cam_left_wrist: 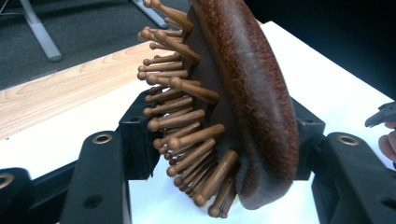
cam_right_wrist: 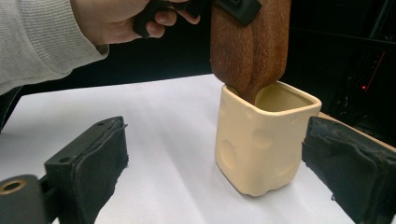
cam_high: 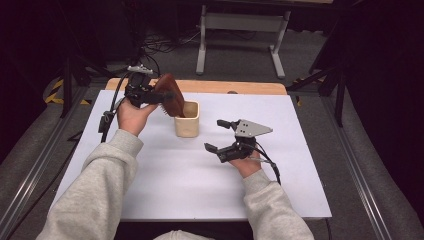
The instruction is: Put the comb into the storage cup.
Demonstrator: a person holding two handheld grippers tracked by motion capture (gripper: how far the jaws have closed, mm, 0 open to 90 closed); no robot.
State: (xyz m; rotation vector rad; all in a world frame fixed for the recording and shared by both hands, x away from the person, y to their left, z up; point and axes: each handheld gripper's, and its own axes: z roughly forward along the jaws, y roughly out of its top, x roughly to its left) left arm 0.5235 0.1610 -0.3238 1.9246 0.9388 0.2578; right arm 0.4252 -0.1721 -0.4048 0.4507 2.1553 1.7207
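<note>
A brown wooden hairbrush (cam_high: 172, 97) stands tilted with its handle down inside a cream square cup (cam_high: 187, 120) at the back left of the white table. My left gripper (cam_high: 159, 93) clasps the brush head. In the left gripper view one pad meets the bristle tips and the other meets the rounded back of the hairbrush (cam_left_wrist: 252, 93). My right gripper (cam_high: 214, 135) hovers open to the right of the cup, apart from it. In the right gripper view the cup (cam_right_wrist: 257, 144) sits ahead between the wide black jaws, with the hairbrush (cam_right_wrist: 247, 46) rising out of it.
The white table top (cam_high: 200, 185) has a wooden strip (cam_high: 225, 86) along its far edge. A grey metal stand (cam_high: 240, 30) is on the floor beyond. Cables trail off the table's left side. Dark floor surrounds the table.
</note>
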